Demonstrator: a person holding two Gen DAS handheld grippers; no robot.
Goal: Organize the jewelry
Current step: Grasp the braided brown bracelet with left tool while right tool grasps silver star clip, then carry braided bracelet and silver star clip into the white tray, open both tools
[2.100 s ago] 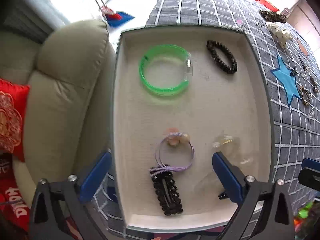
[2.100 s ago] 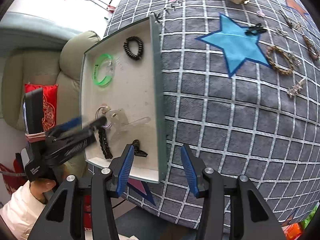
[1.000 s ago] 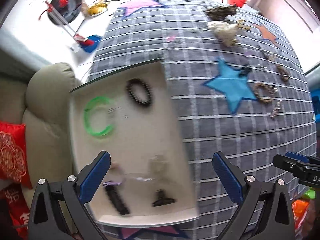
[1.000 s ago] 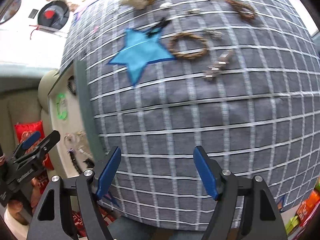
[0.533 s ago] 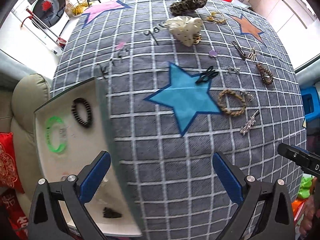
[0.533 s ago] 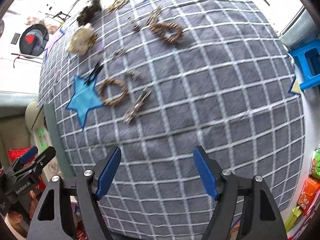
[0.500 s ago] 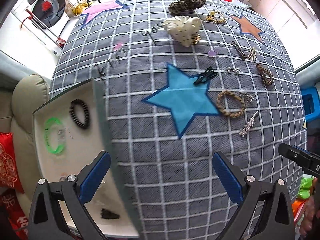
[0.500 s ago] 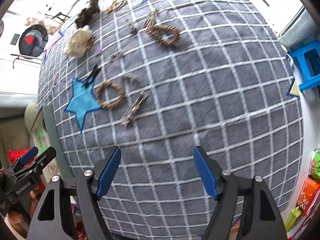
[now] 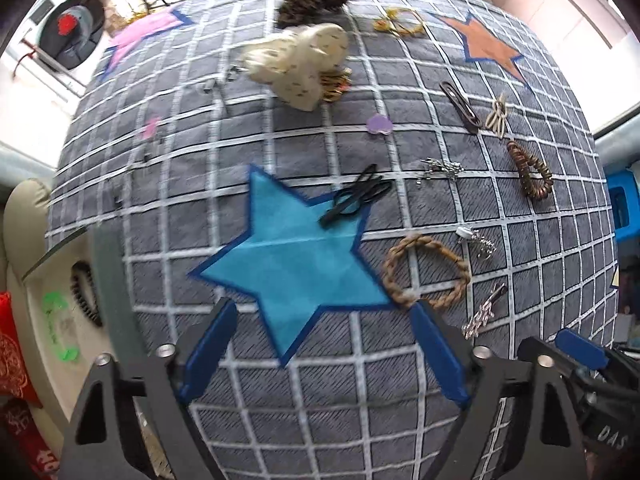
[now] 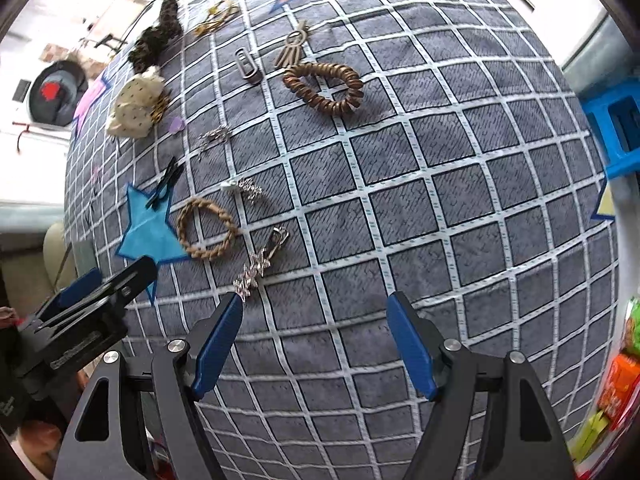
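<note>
Diagonally, the silver hair clip [image 10: 262,261] points toward the right hand-held gripper [image 10: 314,340].

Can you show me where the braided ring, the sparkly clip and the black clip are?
braided ring [image 9: 426,276], left wrist view, on its rope band.
sparkly clip [image 10: 260,262], right wrist view, on its middle.
black clip [image 9: 356,200], left wrist view, on its body.

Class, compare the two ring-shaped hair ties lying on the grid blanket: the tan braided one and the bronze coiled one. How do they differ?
The tan braided ring is pale and rope-like; the bronze coiled ring is darker, a spiral coil. The braided ring lies nearly round at the blue star; the coiled ring is squashed to a teardrop, farther off. Both lie flat, ungripped.
</note>
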